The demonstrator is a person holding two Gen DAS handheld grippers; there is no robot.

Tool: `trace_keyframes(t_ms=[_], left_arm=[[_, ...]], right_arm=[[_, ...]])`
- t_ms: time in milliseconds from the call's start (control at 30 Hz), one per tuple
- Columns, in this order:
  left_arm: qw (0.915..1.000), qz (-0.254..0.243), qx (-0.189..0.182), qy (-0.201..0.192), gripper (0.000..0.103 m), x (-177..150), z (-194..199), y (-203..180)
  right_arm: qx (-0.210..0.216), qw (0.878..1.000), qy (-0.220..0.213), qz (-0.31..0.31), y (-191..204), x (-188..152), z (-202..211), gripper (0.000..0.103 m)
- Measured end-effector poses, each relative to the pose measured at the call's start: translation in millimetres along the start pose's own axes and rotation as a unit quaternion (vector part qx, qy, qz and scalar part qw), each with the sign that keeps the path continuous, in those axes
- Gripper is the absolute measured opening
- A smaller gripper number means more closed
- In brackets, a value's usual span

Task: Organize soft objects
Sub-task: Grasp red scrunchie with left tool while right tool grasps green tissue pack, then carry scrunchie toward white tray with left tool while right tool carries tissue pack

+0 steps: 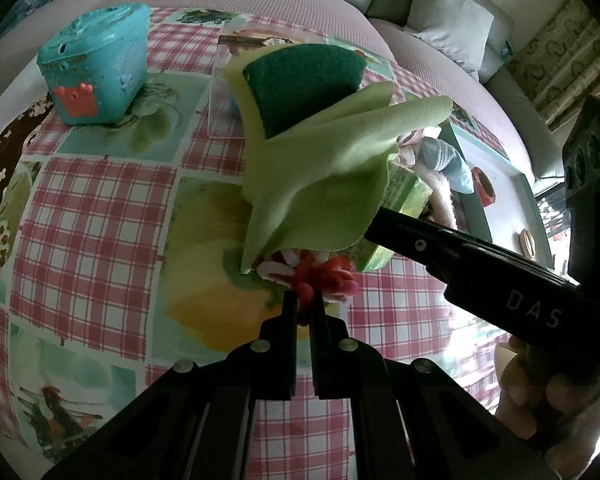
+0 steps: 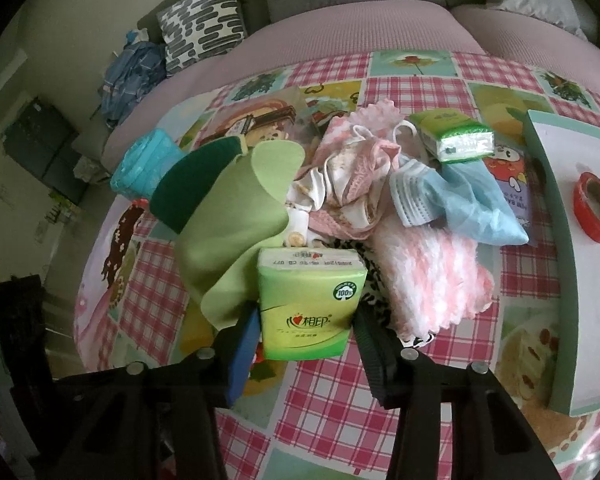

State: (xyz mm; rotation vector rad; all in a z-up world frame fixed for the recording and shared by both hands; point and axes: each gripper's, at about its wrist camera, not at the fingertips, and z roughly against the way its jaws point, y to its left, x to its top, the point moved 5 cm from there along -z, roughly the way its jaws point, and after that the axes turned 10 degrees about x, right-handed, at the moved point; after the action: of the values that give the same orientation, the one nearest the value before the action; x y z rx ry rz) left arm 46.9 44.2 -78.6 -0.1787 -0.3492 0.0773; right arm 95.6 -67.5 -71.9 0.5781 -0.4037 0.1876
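My left gripper is shut on a red and white fluffy yarn piece low on the checked tablecloth. A light green cloth drapes over that piece and leans on a yellow sponge with a dark green pad. In the right wrist view my right gripper holds an upright green tissue pack, with both pads against its sides. The same pack shows behind the green cloth in the left wrist view.
A teal lidded box stands at the far left. Beyond the pack lie a pink and white garment heap, a fluffy pink cloth, a white mask, a blue cloth and a second tissue pack. A white tray holds red tape.
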Motion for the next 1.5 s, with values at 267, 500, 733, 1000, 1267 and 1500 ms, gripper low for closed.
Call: trace_keyframes(t_ms=[267, 500, 733, 1000, 1267, 1500], left_arm=[[0.9999, -0.010, 0.007, -0.009, 0.005, 1.1, 3.4, -6.6], [0.9994, -0.020, 0.011, -0.025, 0.005, 2.0, 16.6, -11.6], [0.9984, -0.030, 0.013, -0.047, 0.005, 7.4, 36.9, -13.6], [0.9968, -0.030, 0.018, -0.071, 0.005, 8.9, 57.5, -11.9], [0.9943, -0.037, 0.020, -0.098, 0.005, 18.5, 79.3, -18.3], [0.9882, -0.076, 0.025, -0.131, 0.005, 41.2, 101.1, -54.2]], right_arm=[[-0.007, 1.000, -0.014, -0.005, -2.7, -0.2, 11.3, 0.050], [-0.011, 1.000, -0.028, -0.010, -5.3, -4.5, 24.1, 0.050], [-0.006, 0.999, -0.045, -0.024, -11.6, -6.9, 37.0, 0.050], [-0.004, 0.997, -0.067, -0.034, -18.6, -5.7, 52.8, 0.050], [-0.023, 0.994, -0.093, -0.044, -31.5, -4.0, 76.6, 0.050], [-0.056, 0.989, -0.123, -0.063, -56.3, 1.5, 106.7, 0.050]])
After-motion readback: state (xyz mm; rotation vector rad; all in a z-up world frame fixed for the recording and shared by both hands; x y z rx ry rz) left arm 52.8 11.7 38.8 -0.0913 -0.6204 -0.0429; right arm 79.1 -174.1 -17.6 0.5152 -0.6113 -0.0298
